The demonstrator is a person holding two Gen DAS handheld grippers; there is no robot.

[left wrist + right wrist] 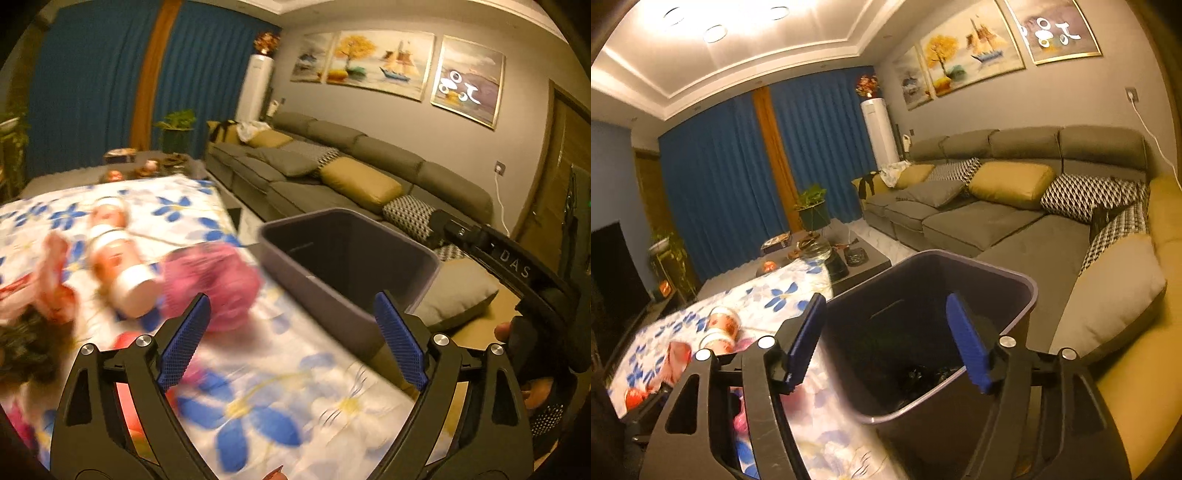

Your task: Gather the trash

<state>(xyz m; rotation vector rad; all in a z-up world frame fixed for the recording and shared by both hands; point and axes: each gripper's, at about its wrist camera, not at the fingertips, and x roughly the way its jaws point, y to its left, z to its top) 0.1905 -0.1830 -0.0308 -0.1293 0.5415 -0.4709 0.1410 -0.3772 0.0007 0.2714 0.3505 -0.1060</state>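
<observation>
Over the flowered tablecloth [258, 398], the left gripper [291, 332] hung with its blue pads spread wide and nothing between them, only blurred cloth showing in the gap. And the trash was right there on the table's left side: paper cups [122, 266] lying tipped over, a crumpled pink wrapper [218, 280] just near of them, and red scraps at the left edge, all smeared by motion blur. To the right, at the table's edge, stood the dark bin [351, 266], its mouth open upward. The right gripper [886, 339] was poised directly above that bin [960, 295], jaws parted wide and empty; dark crumpled stuff [923, 373] lay at the bottom, though what it was could not be made out. From the right wrist view the cups [722, 328] sat well to the left on the cloth [768, 295], apart from the bin. Beyond the bin, a grey sofa [997, 221] with yellow and patterned cushions ran along the far wall, blue curtains [720, 166] closed at the far end. A gloved hand [535, 354] showed at the right edge of the left wrist view, gripping the other tool.
</observation>
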